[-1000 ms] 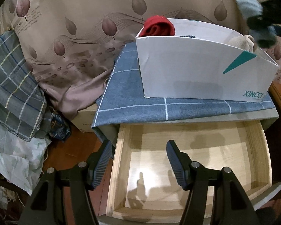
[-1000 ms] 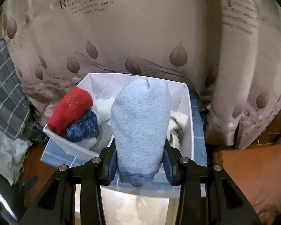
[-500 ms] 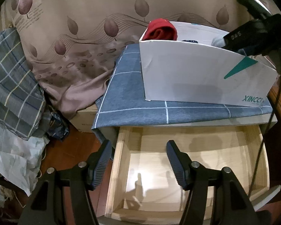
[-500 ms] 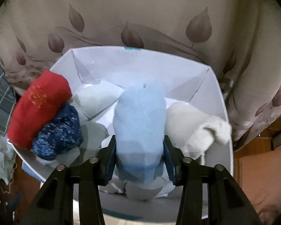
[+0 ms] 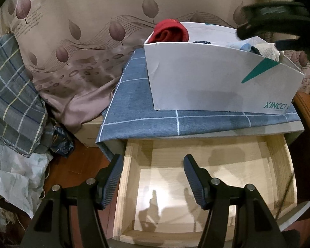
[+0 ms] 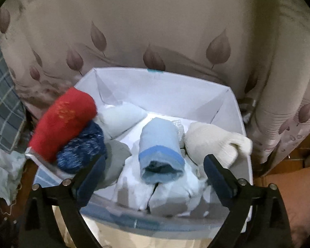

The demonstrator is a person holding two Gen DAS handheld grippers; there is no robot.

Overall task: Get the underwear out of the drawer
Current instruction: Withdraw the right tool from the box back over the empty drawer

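Teal "XINCCI" lettering on front wall of white box (image 5: 217, 78), small script on curtain (image 5: 93, 10) unreadable

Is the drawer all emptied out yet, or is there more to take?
Nearly done. The drawer shows only bare wood. The light blue roll lies in the white box, and the right gripper is open around it. The left gripper hangs open, holding nothing.

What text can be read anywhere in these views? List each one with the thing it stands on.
"XINCCI", teal letters on the front of the white box, low at its right corner.
Smaller line under that brand: too small to read.
Dark lettering on the leaf-print curtain, seen at the top edge of both views: blurred, unreadable.
Orange mark on the red roll: no readable letters.
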